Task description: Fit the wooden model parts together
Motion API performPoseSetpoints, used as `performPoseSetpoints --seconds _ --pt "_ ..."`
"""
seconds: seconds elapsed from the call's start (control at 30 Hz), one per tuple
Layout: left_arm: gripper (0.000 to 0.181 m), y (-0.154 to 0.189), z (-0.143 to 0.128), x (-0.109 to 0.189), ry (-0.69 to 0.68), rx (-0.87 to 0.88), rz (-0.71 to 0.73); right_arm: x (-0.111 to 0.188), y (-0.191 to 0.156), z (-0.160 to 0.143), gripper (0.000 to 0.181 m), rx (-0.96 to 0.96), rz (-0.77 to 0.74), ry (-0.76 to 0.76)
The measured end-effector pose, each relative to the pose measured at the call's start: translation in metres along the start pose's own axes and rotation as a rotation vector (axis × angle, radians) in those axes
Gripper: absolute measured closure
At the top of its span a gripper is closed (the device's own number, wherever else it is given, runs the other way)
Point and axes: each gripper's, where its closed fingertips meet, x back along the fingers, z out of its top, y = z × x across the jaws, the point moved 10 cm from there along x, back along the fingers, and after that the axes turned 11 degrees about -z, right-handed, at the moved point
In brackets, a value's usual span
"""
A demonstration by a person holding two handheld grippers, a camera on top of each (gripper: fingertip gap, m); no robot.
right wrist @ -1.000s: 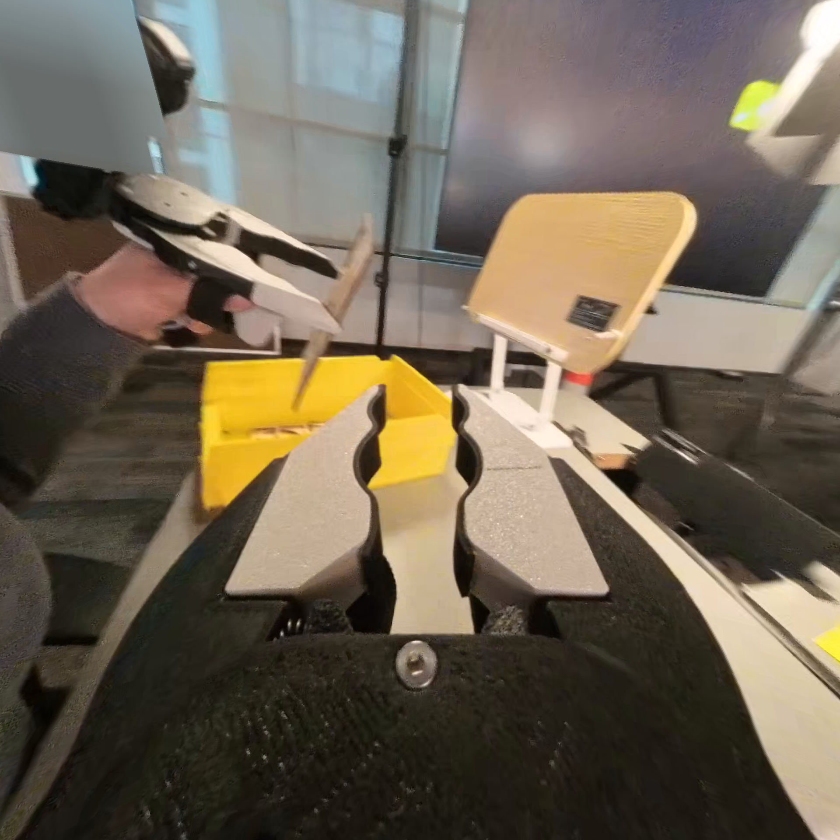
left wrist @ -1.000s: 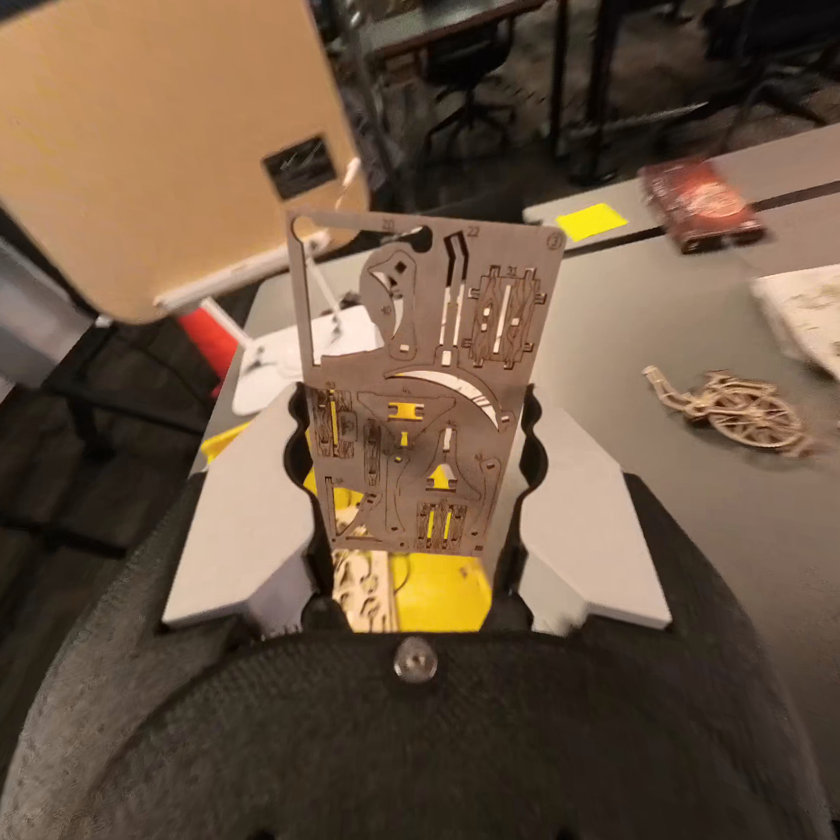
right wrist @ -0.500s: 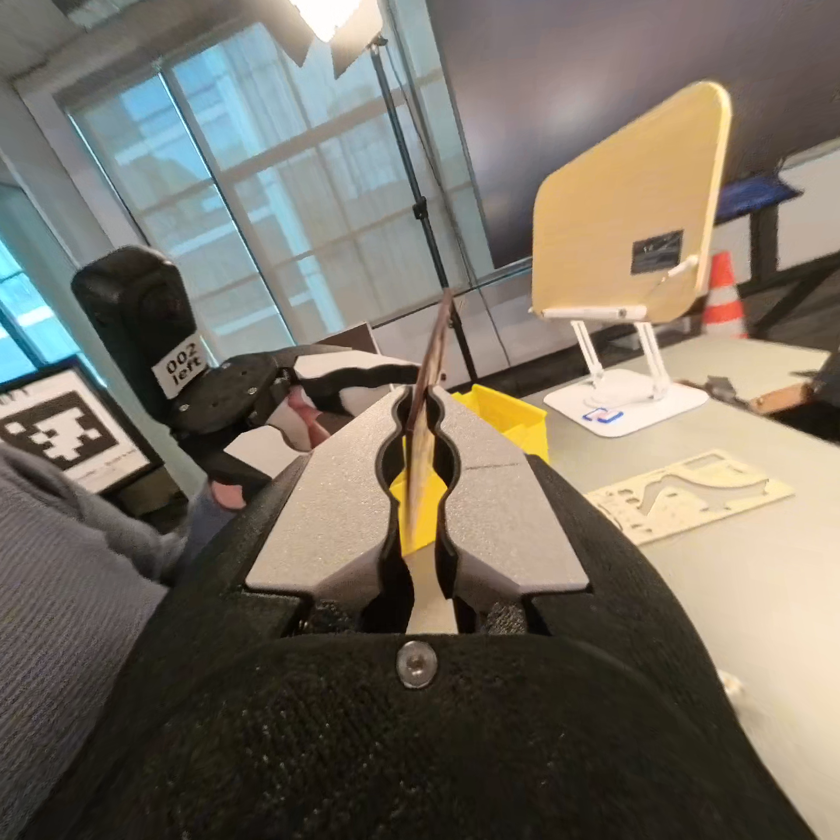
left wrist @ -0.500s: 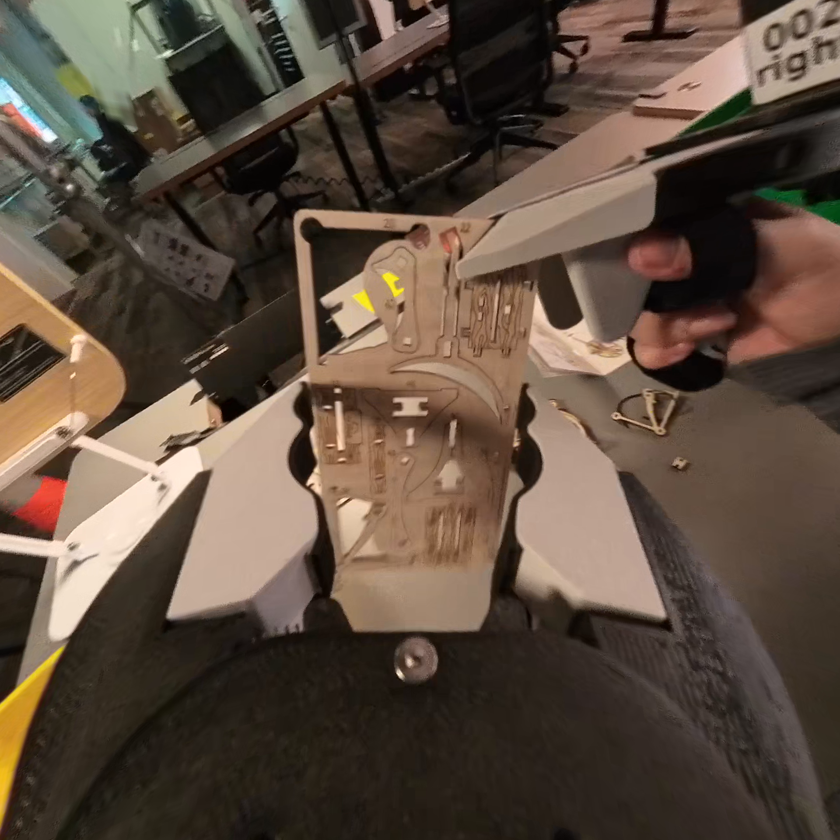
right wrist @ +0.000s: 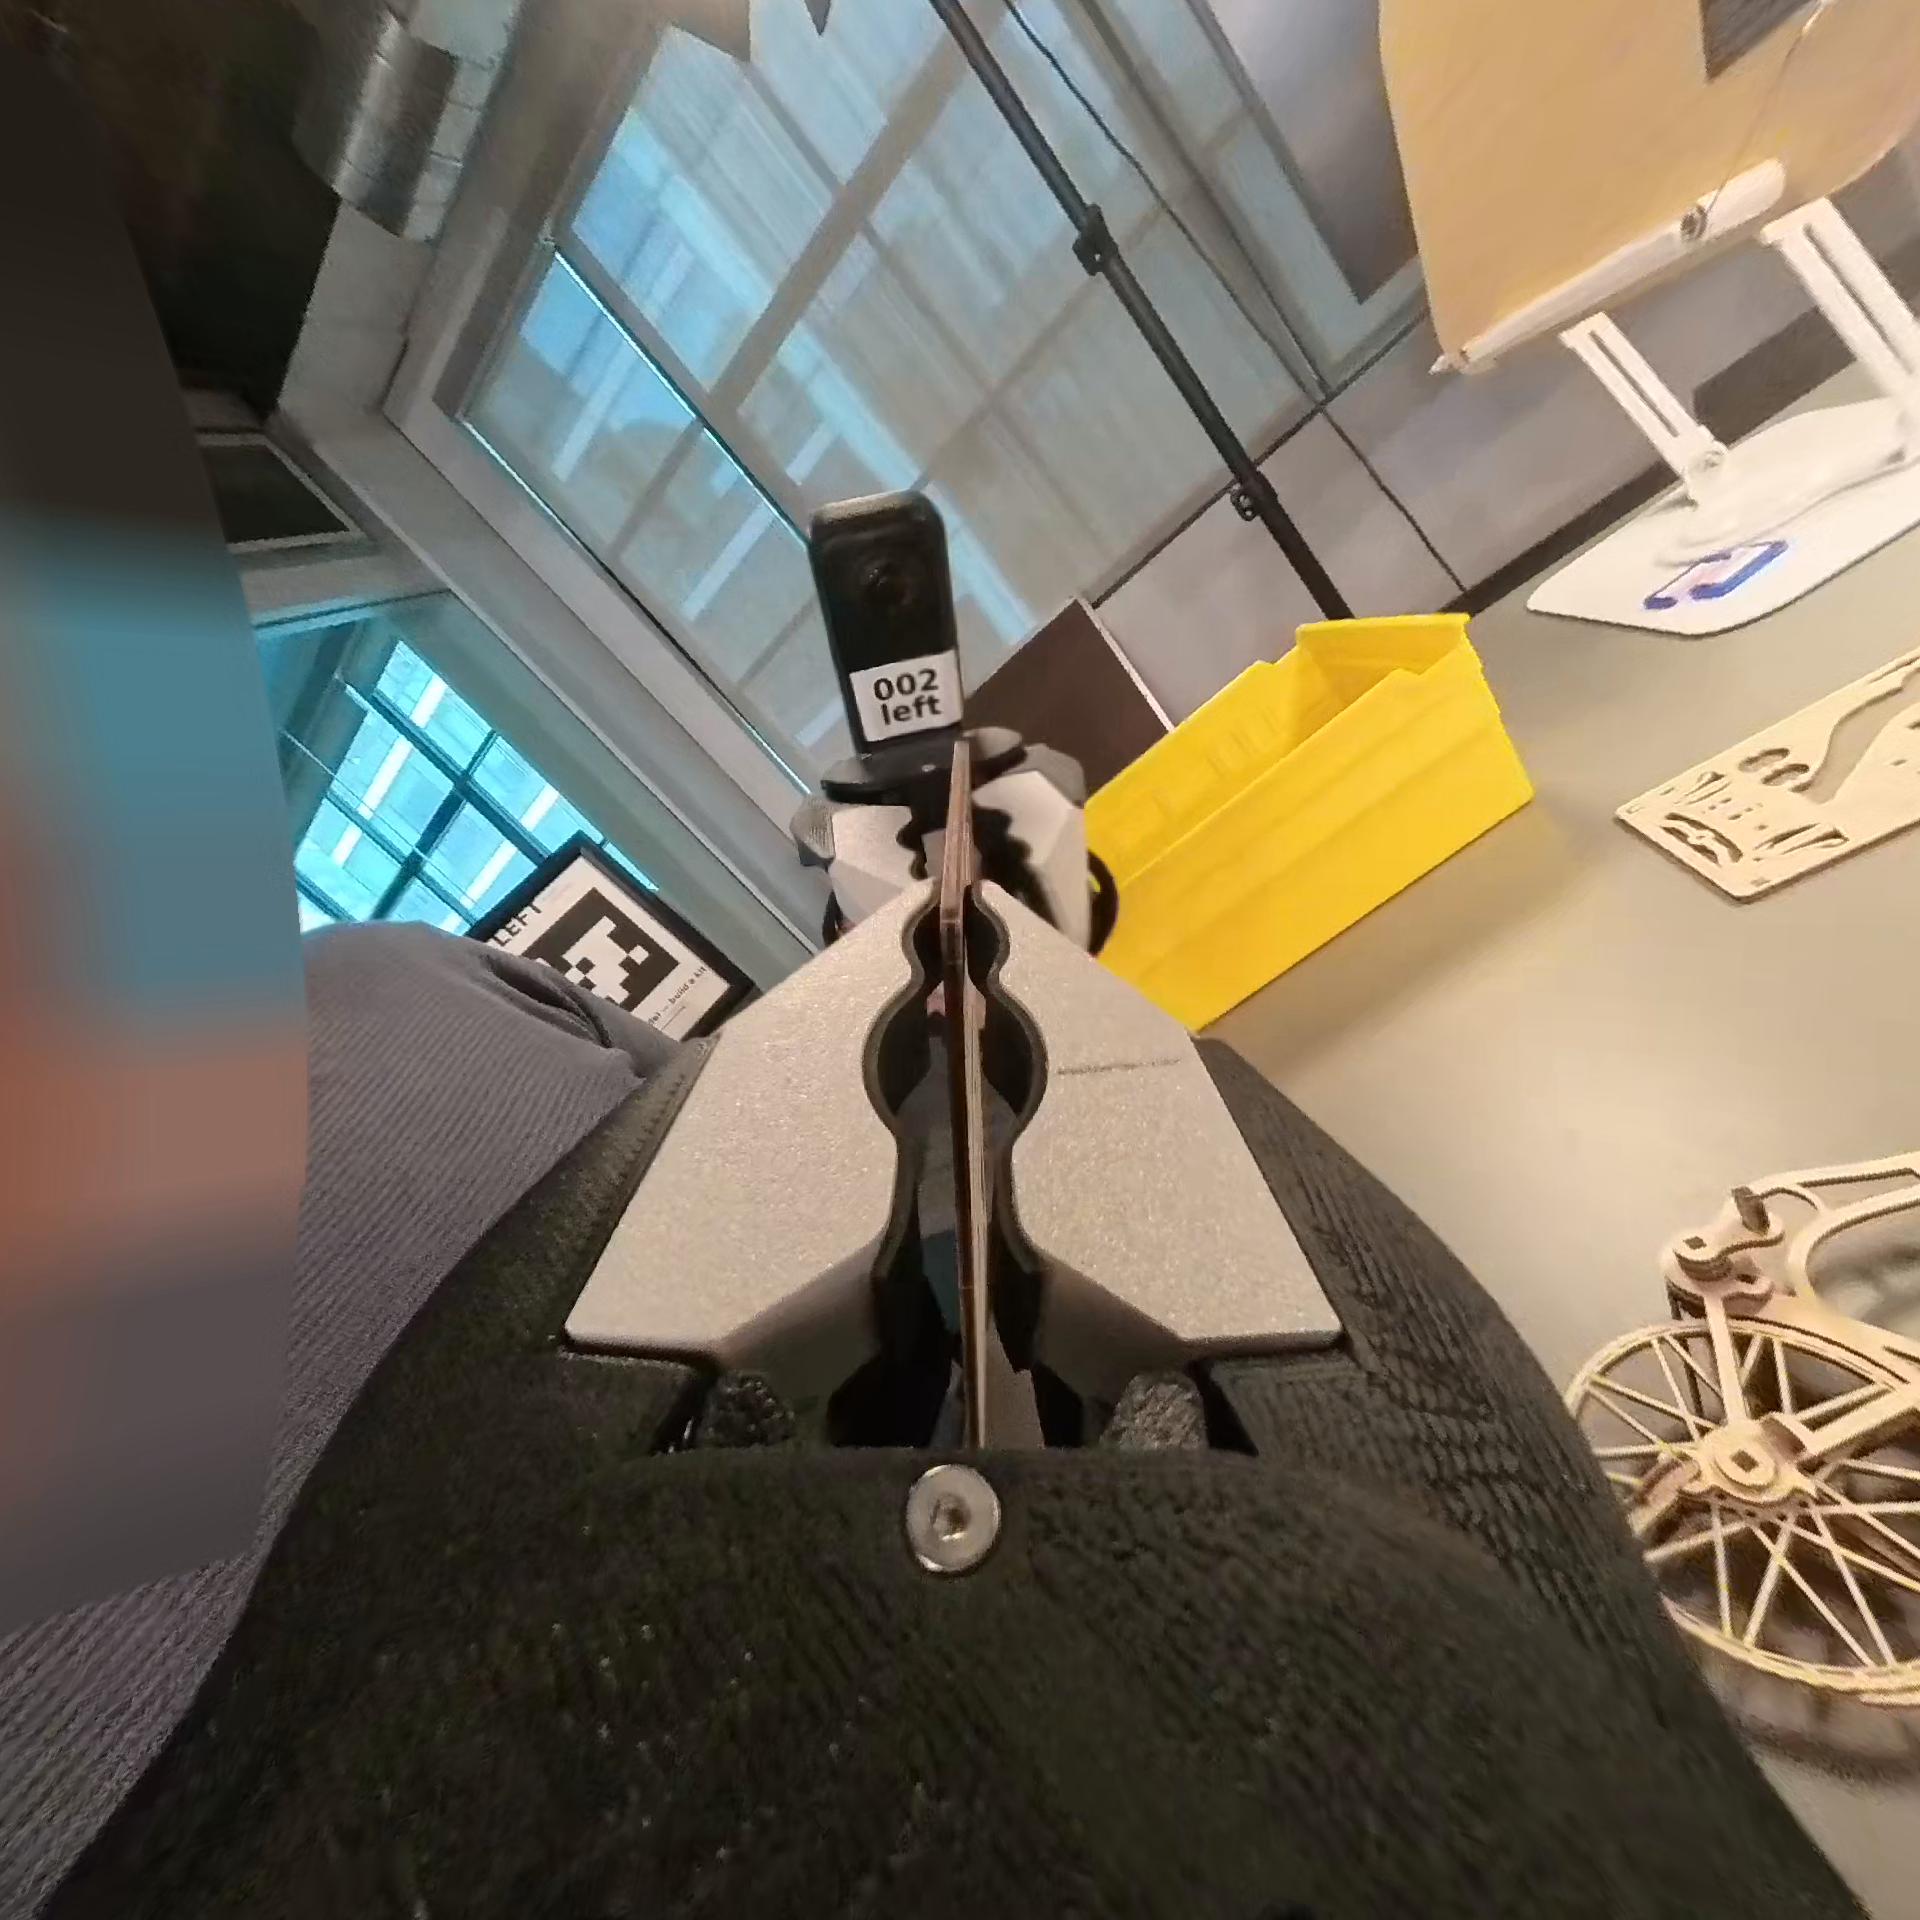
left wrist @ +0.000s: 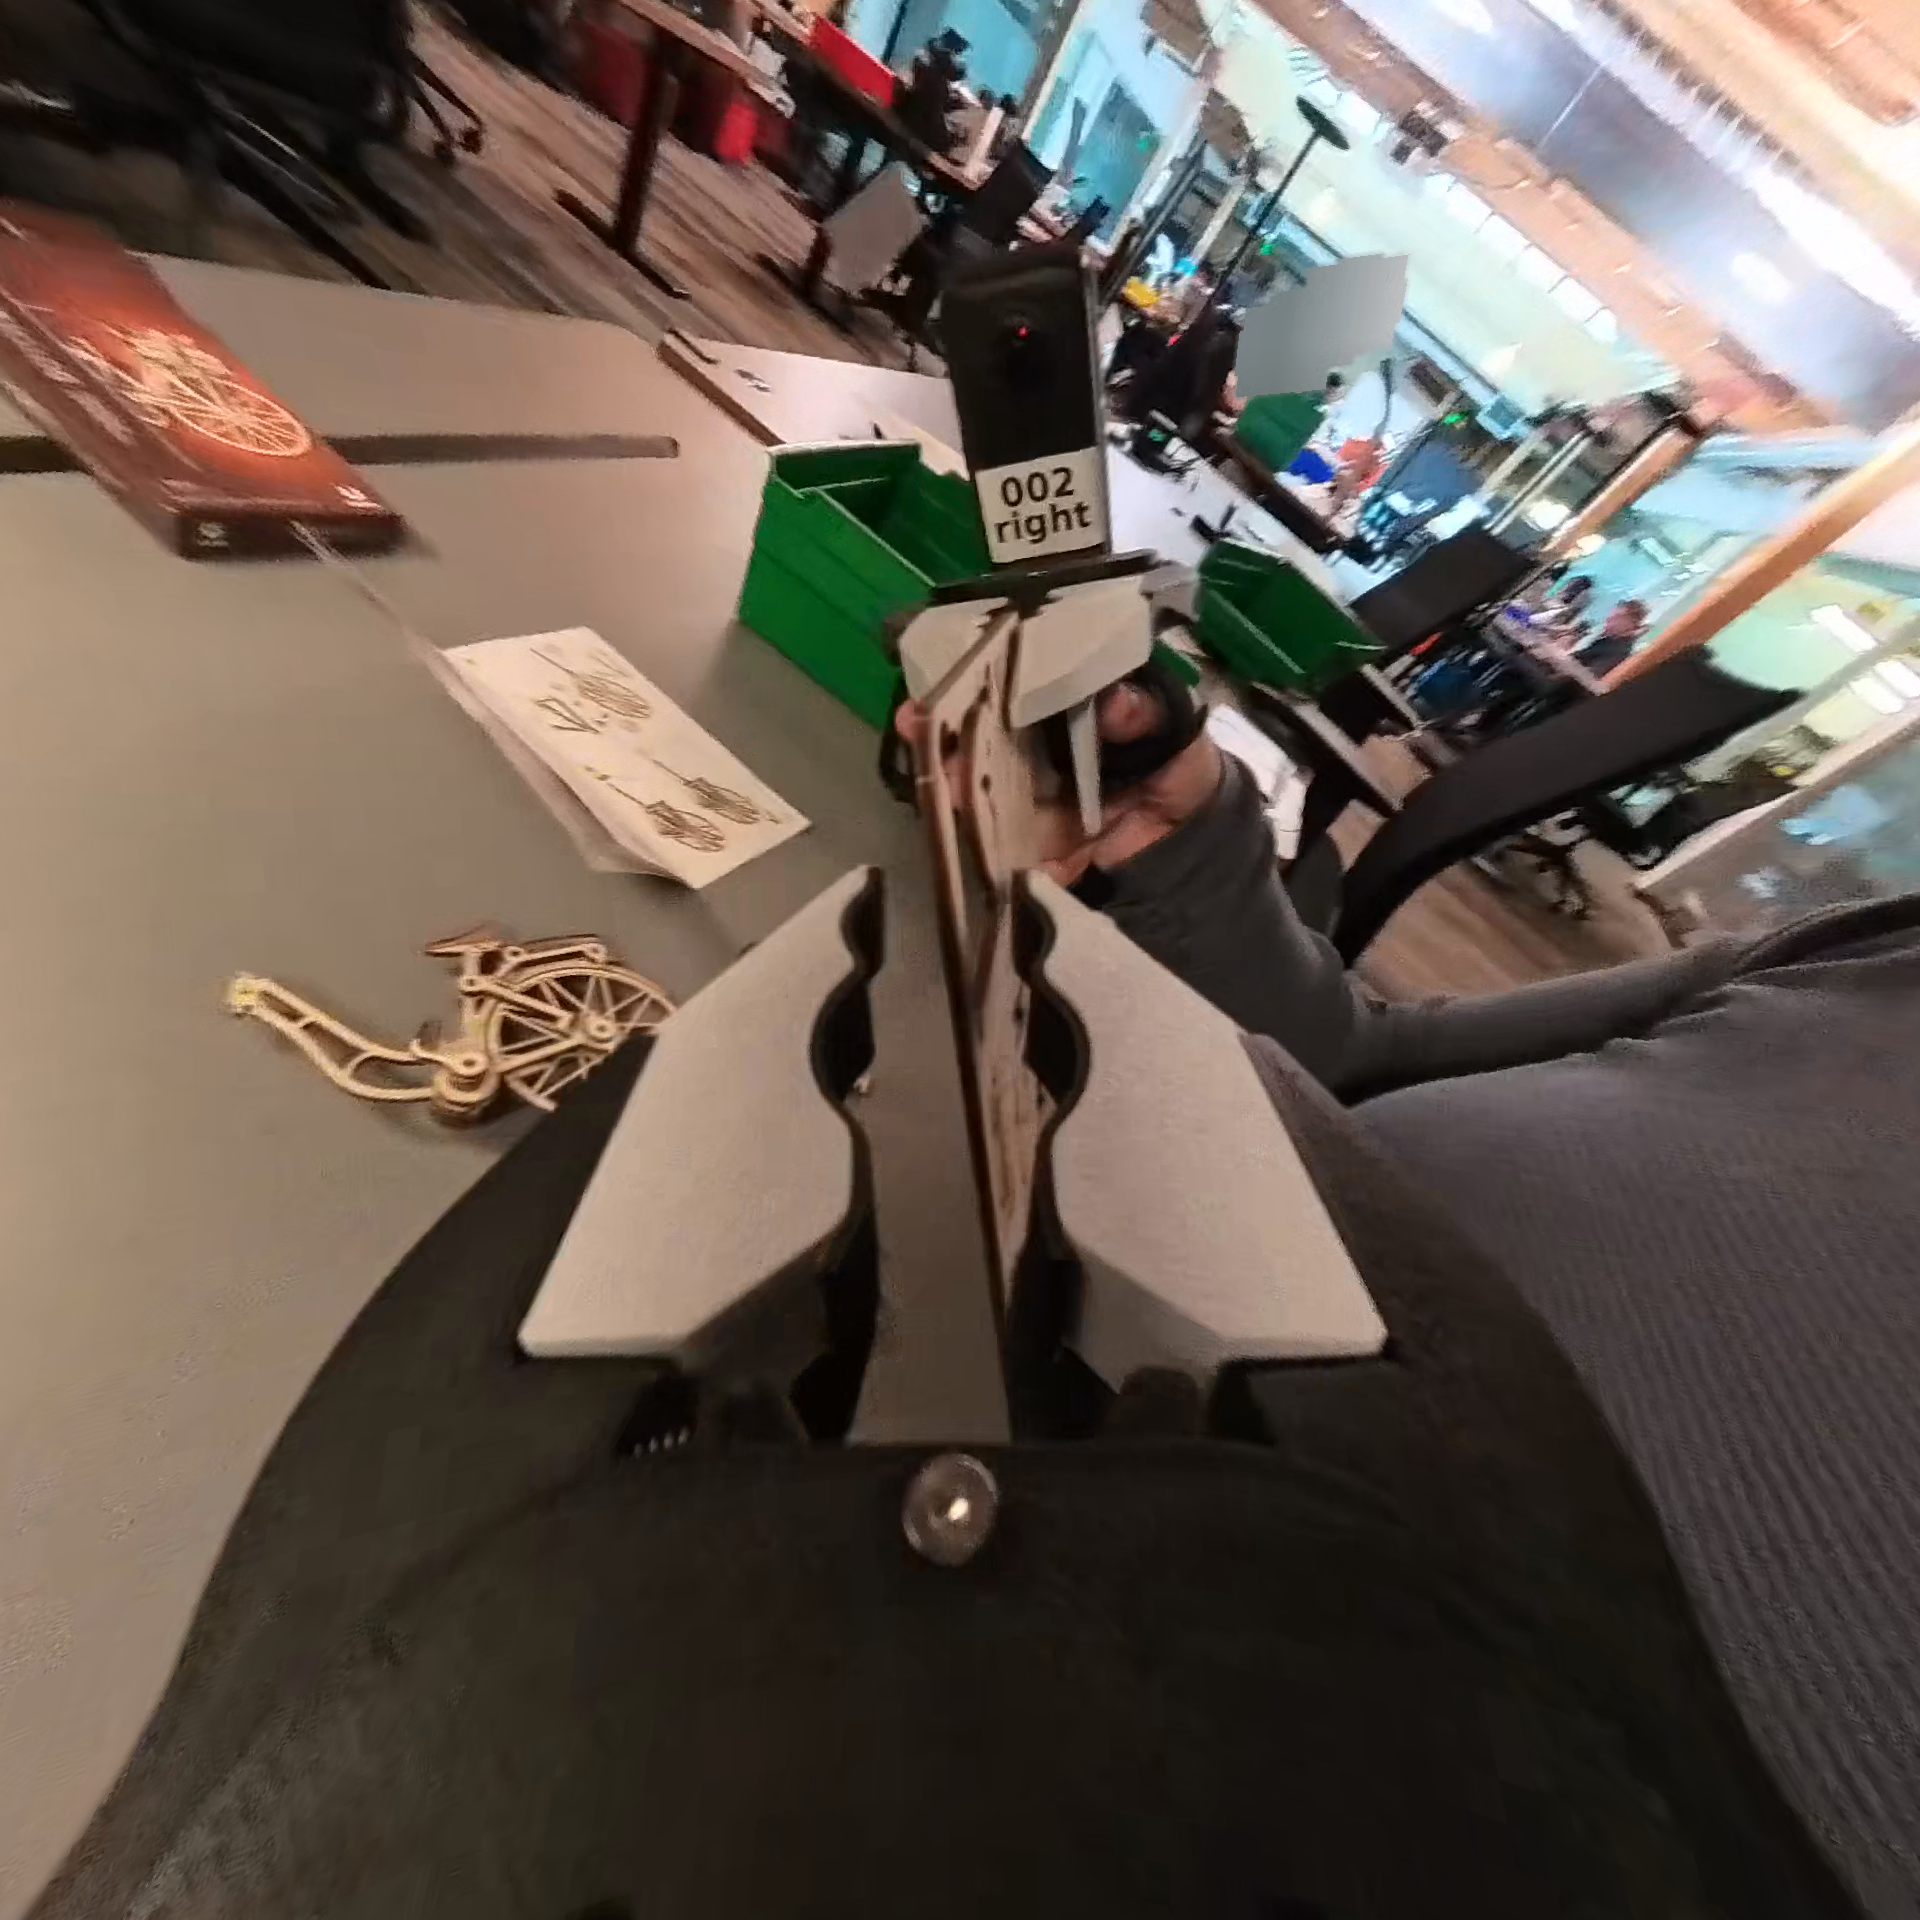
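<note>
A thin wooden parts sheet (left wrist: 977,1039) is held in the air, edge-on to both cameras. My right gripper (right wrist: 956,914) is shut on one end of the sheet (right wrist: 961,1143), its fingertips pressed on both faces. It also shows at the far end of the sheet in the left wrist view (left wrist: 1013,644). My left gripper (left wrist: 940,894) is around the other end with its fingers apart. There is a clear gap on the left side of the sheet, which lies close to the right finger. It shows small in the right wrist view (right wrist: 956,842).
A part-built wooden bicycle model (left wrist: 488,1023) lies on the grey table (left wrist: 208,779), also low right in the right wrist view (right wrist: 1766,1455). An instruction booklet (left wrist: 623,748), a dark red box (left wrist: 156,384), green bins (left wrist: 852,561), a yellow bin (right wrist: 1299,810) and another parts sheet (right wrist: 1787,790) are around. Less than 4 cm separates the two grippers' tips.
The right gripper closed on the sheet's far end. The left gripper, which pinched the sheet by its side edges, has turned and now stands open around it. Both views have swung round.
</note>
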Motion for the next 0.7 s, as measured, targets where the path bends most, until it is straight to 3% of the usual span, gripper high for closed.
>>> performPoseSetpoints --seconds 0.07,0.2,0.27,0.53,0.7 --pt "0.178 -0.001 -0.002 0.000 0.017 0.026 -0.040 -0.001 0.002 -0.003 0.181 0.021 -0.031 0.006" --pt "0.179 -0.007 -0.009 0.002 0.023 0.040 0.036 -0.004 0.006 -0.013 0.164 0.092 -0.158 0.006" --pt "0.180 -0.009 -0.012 0.003 0.040 0.069 0.036 -0.006 0.008 -0.018 0.167 0.134 -0.203 0.011" --pt "0.180 -0.016 -0.018 0.008 0.116 0.116 0.019 -0.008 0.016 -0.025 0.162 0.137 -0.238 0.024" --pt "0.180 -0.018 -0.021 0.010 0.141 0.141 -0.018 -0.014 0.015 -0.030 0.169 0.139 -0.166 0.040"
